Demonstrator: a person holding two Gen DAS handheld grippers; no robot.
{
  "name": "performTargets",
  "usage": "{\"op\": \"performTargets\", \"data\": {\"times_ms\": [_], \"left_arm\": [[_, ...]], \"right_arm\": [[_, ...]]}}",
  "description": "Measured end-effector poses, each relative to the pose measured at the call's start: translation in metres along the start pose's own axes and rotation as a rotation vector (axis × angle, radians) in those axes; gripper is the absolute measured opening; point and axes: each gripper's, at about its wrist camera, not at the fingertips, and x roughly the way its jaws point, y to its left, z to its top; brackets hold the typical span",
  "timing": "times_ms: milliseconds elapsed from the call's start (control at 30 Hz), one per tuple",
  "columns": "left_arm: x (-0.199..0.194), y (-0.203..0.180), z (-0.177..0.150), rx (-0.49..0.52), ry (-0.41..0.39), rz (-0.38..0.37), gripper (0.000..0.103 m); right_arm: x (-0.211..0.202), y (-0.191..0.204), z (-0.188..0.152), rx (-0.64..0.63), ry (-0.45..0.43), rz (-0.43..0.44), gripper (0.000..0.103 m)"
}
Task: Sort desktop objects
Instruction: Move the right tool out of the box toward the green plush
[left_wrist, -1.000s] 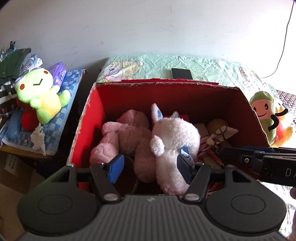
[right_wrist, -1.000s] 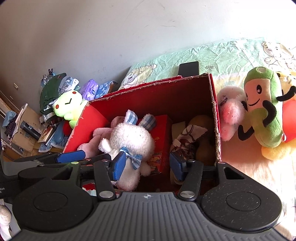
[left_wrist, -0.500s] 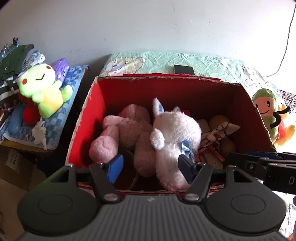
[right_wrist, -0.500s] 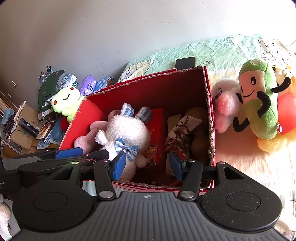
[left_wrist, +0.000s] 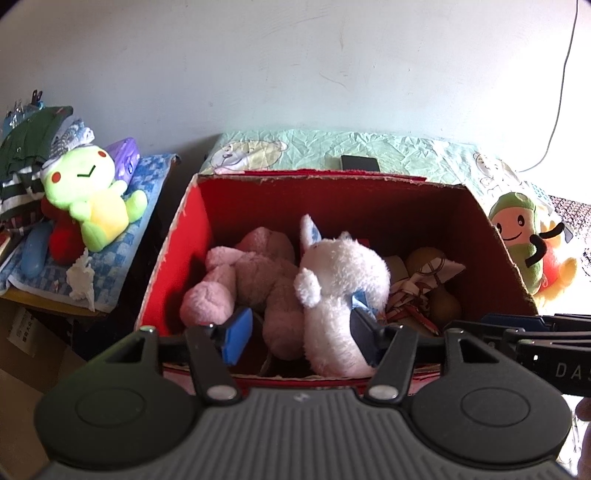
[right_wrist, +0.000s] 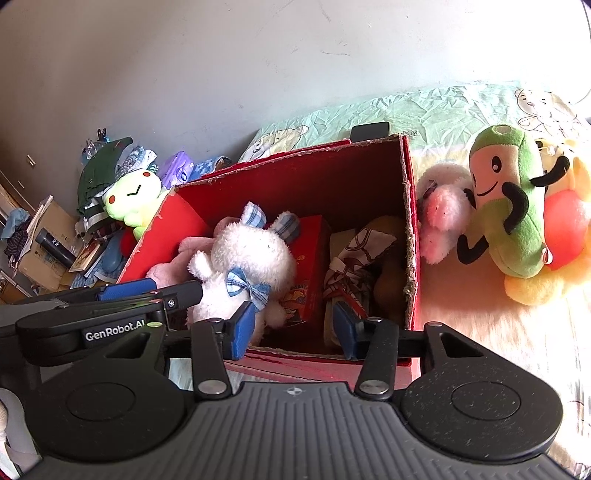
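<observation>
- Left wrist view, far left: a lime-green frog plush sits on a blue checked cloth beside the bed, well apart from the red cardboard box.
- Inside the box, from left to right, lie a pink plush, a white bunny plush with a blue bow, and a patterned fabric toy against the right wall.
- The left gripper hangs at the near rim of the box, its blue-padded fingers spread wide, with nothing between them but the view of the bunny's lower body and the pink plush.
- Right of the box, a green avocado-like plush leans on the bed, outside the box.
- Right wrist view: the bunny faces the camera, a red carton just behind it.
- The right gripper sits at the near rim too, fingers apart, holding nothing; the left blue pad overlaps the bunny's foot, and contact cannot be told.
- Beyond the box's right wall a small pink-and-white plush rests against the avocado plush.
</observation>
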Motion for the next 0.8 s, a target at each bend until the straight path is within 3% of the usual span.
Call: {"op": "performTargets", "data": {"times_ms": [367, 567, 800], "left_arm": [[-0.035, -0.032, 0.013, -0.003, -0.083, -0.051, 0.058], [-0.033, -0.077, 0.022, -0.039, -0.075, -0.155, 0.057], [-0.015, -0.147, 0.027, -0.009, -0.039, -0.237, 0.06]], "right_arm": [[-0.041, -0.024, 0.013, -0.015, -0.133, 0.119, 0.051], [-0.07, -0.069, 0.021, 0.006, -0.161, 0.104, 0.051], [-0.099, -0.137, 0.024, 0.062, -0.163, 0.016, 0.051]]}}
